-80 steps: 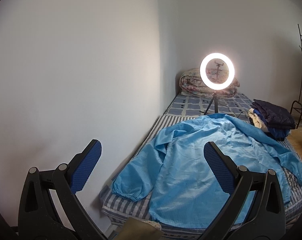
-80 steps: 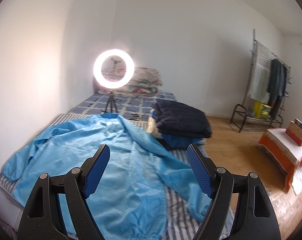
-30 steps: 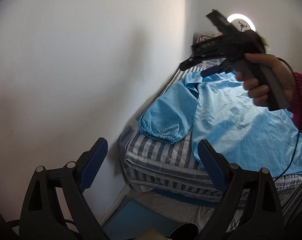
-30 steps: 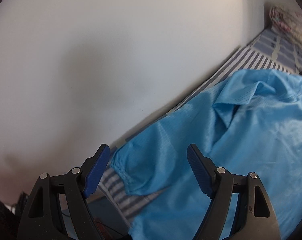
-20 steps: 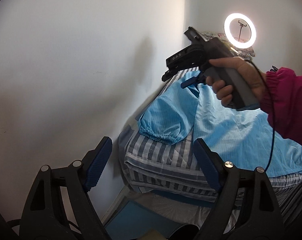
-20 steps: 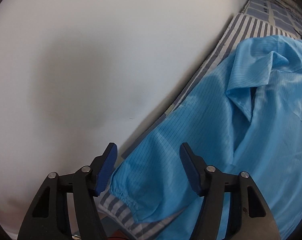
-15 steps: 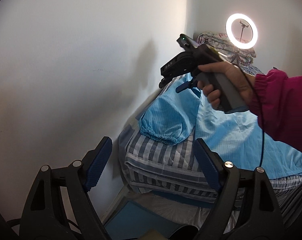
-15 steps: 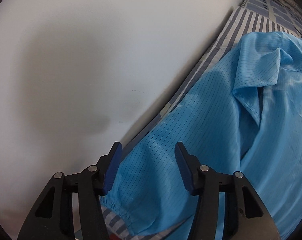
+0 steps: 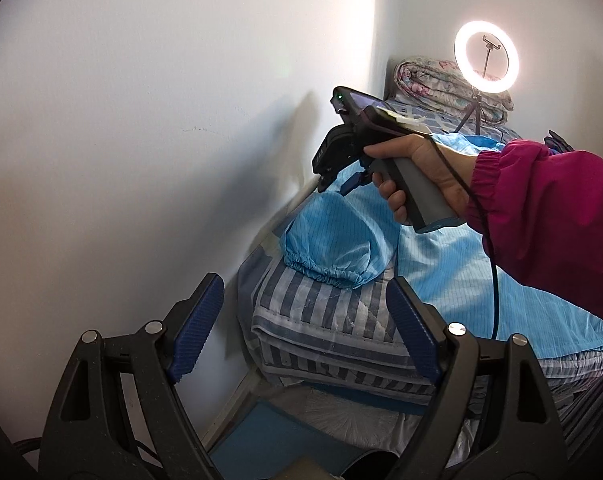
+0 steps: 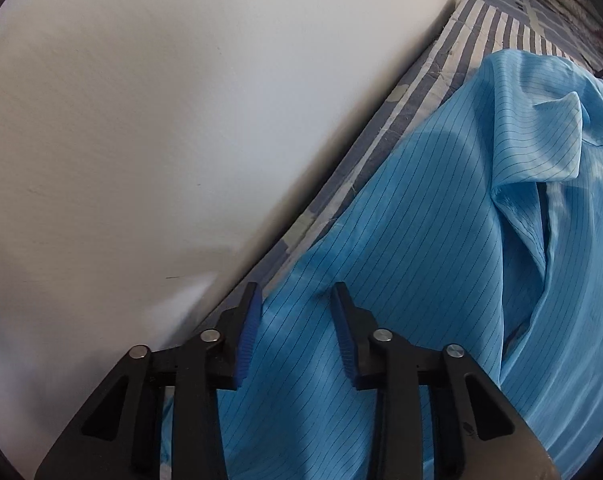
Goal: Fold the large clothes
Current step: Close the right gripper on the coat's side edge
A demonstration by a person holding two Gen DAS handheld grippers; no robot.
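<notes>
Right gripper (image 10: 293, 332) has been lowered onto the blue sleeve (image 10: 381, 264), lower centre, jaws closing around cloth; left gripper (image 9: 305, 332) is held wide apart, empty; first fold is being started.

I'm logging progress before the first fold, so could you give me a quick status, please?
Left gripper open, off the bed's corner. Right gripper closing over the blue coat's sleeve, fabric between its jaws. Coat unfolded on the striped mattress. Nothing in the way.
</notes>
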